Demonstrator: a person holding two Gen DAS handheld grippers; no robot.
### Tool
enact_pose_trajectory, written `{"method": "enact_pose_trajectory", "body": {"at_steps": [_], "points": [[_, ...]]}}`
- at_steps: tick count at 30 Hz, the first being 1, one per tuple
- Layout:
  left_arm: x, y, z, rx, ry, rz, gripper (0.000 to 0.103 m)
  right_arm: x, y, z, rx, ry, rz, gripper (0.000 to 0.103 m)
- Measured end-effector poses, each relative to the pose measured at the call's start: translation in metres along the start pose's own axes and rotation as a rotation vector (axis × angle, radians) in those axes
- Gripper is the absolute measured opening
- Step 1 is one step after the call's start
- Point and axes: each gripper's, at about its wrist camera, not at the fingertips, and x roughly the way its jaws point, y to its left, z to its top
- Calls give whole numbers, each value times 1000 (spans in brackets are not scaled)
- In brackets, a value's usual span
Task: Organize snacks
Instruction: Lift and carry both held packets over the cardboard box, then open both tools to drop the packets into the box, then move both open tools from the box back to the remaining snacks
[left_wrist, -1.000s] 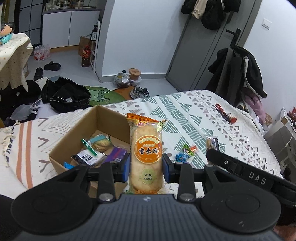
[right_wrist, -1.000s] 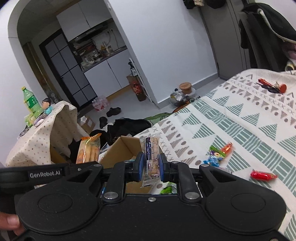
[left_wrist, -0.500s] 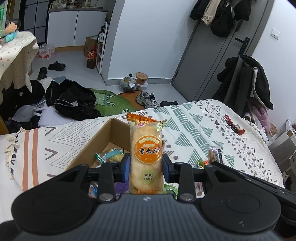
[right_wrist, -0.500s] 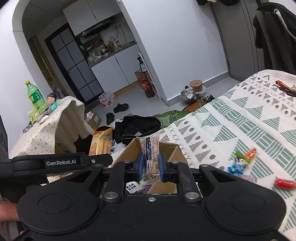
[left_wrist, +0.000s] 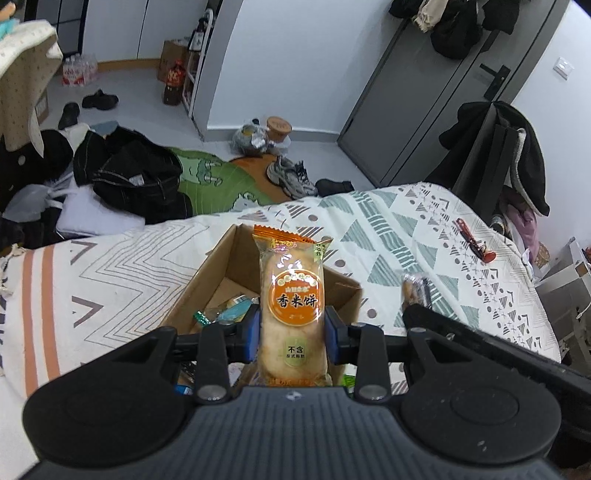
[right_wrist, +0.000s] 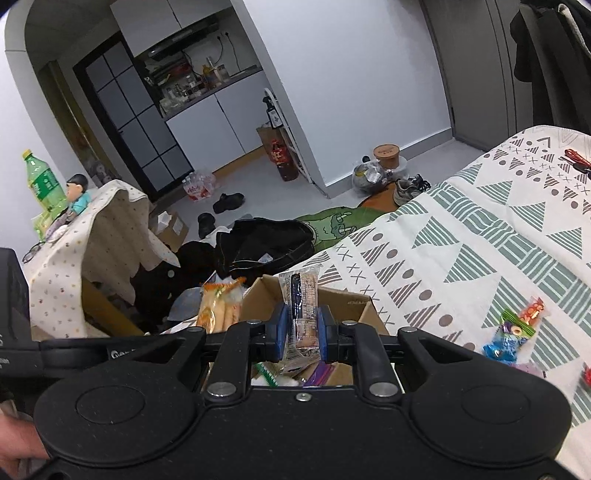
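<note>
I am clamping the left gripper (left_wrist: 291, 332) on an upright orange rice cracker pack (left_wrist: 292, 306) at frame centre, while the right gripper (right_wrist: 301, 332) is pinching a slim clear snack packet (right_wrist: 303, 314). Just beyond both, the open cardboard box (left_wrist: 236, 258) is sitting on the patterned bedspread (left_wrist: 388, 229), with 2 or 3 loose candies (right_wrist: 515, 330) lying at right.

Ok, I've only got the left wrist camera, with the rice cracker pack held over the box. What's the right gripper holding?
Observer: The right gripper is shut on a slim clear-wrapped biscuit pack, its blue fingers pressing both sides, with the cardboard box just beyond.
Operator: Any snacks loose on the bed?
Observer: Yes, a cluster of blue, green and orange candies lies on the bedspread to the right of the box, and a red candy shows at the picture's edge.
</note>
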Motion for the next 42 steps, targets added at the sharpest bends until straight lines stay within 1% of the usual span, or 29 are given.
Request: {"method": "enact_pose_trajectory", "body": {"at_steps": [6, 10, 11, 13, 14, 17, 19, 24, 27, 28, 29, 30, 32, 34, 36, 38, 42], "points": [[27, 11, 5, 1, 43, -8, 34, 18, -1, 1, 4, 14, -2, 17], [40, 14, 6, 1, 71, -11, 34, 24, 1, 5, 3, 1, 17, 17], [42, 14, 7, 2, 76, -5, 34, 25, 2, 5, -2, -2, 27, 20], [45, 13, 9, 21, 73, 19, 39, 27, 2, 5, -6, -13, 26, 27], [46, 13, 10, 25, 76, 32, 40, 28, 1, 5, -7, -15, 27, 34], [49, 18, 13, -2, 88, 47, 50, 27, -3, 5, 6, -9, 27, 36], [49, 19, 13, -10, 86, 59, 57, 24, -6, 5, 18, -8, 13, 38], [46, 15, 9, 2, 86, 80, 67, 10, -12, 8, 31, -8, -17, 52], [39, 9, 6, 13, 74, 80, 73, -1, -16, 9, 36, -6, -23, 57], [36, 7, 5, 16, 69, 77, 77, -5, -18, 8, 37, -8, -25, 58], [33, 4, 5, 18, 64, 77, 79, -7, -20, 8, 40, -7, -30, 61], [31, 2, 5, 22, 58, 80, 82, -10, -23, 8, 42, -5, -38, 61], [24, -3, 3, 35, 44, 87, 84, -18, -26, 6, 40, -8, -46, 63], [19, -8, 2, 45, 36, 92, 87, -25, -29, 6, 36, -9, -55, 66], [12, -14, -1, 50, 26, 97, 88, -34, -32, 6, 32, -16, -58, 75], [6, -19, -4, 58, 21, 95, 89, -43, -35, 6, 31, -26, -58, 81], [-3, -31, -10, 75, 13, 95, 89, -60, -42, 5, 24, -30, -54, 87]]}}
